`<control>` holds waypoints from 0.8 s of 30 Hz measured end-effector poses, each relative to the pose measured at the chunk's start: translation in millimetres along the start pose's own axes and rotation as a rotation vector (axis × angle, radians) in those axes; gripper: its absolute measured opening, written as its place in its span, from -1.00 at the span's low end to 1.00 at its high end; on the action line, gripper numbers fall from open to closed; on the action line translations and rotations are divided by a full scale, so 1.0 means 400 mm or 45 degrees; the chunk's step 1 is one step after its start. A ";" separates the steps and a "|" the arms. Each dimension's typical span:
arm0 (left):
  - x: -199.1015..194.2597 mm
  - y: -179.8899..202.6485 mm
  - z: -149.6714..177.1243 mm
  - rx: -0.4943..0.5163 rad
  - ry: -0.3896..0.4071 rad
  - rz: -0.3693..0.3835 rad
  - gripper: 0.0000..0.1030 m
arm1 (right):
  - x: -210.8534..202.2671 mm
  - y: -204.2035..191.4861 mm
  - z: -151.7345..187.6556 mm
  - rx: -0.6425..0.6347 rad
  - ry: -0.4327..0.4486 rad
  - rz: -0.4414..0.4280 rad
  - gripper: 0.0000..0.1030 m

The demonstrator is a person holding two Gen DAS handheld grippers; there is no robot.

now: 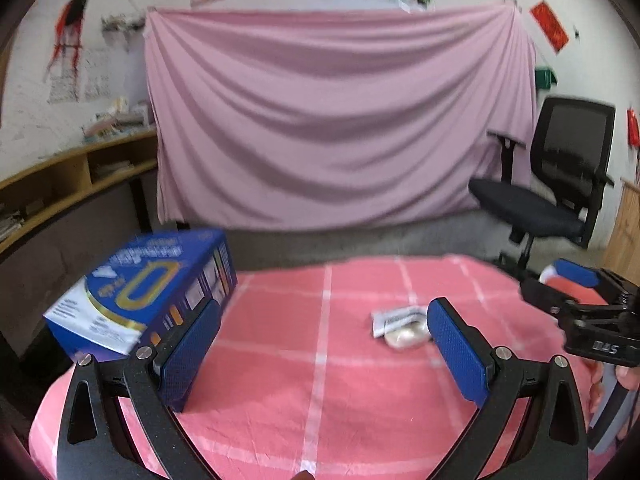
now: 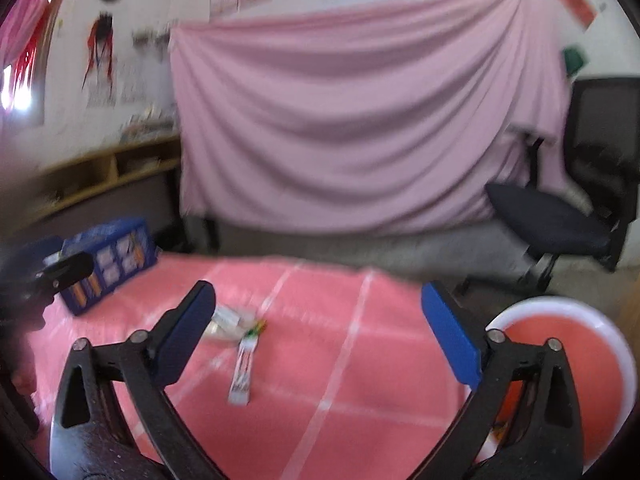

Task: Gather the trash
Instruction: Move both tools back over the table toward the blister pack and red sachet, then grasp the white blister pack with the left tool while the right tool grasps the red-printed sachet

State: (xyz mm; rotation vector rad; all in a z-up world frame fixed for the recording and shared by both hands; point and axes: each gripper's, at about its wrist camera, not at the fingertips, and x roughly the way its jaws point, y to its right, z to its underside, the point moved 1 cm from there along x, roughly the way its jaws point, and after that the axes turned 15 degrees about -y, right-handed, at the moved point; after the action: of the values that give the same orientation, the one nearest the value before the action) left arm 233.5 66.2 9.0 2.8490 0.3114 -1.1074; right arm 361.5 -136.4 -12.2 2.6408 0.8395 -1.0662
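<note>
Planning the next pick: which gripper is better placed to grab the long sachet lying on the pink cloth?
Right, probably. The long sachet lies between the open right gripper fingers in its own view, and the red bin sits beside it. The left gripper, also open, faces the crumpled wrappers and the blue box.

On the pink checked cloth [image 1: 320,380]: one blue carton [image 1: 140,292] at far left, three bits of litter near the middle, namely a long sachet [image 2: 243,372], a white wrapper [image 1: 394,317] and a pale pod [image 1: 404,336]. One red bin [image 2: 560,344] right. One office chair [image 1: 552,184] beyond.

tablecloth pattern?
Pink-red tablecloth with a wide grid of thin white lines; clearest in the left wrist view.
</note>
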 end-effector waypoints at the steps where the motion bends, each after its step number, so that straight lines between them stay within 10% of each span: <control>1: 0.021 0.002 0.002 0.007 -0.049 -0.002 0.96 | 0.028 -0.005 0.001 -0.014 -0.069 -0.017 0.90; 6: 0.086 0.000 0.007 -0.025 -0.192 0.028 0.94 | 0.088 -0.025 0.003 -0.068 -0.219 -0.060 0.59; 16: 0.192 0.010 -0.013 -0.016 -0.452 0.217 0.27 | 0.194 -0.088 0.020 -0.213 -0.529 -0.275 0.37; 24: 0.225 0.031 -0.028 0.023 -0.542 0.290 0.18 | 0.207 -0.058 0.021 -0.125 -0.571 -0.271 -0.35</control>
State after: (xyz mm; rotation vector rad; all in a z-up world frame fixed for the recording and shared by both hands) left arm 308.3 70.4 -43.4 2.4883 -0.0497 -1.6150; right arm 391.9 -83.9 -73.6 2.1378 1.0455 -1.5452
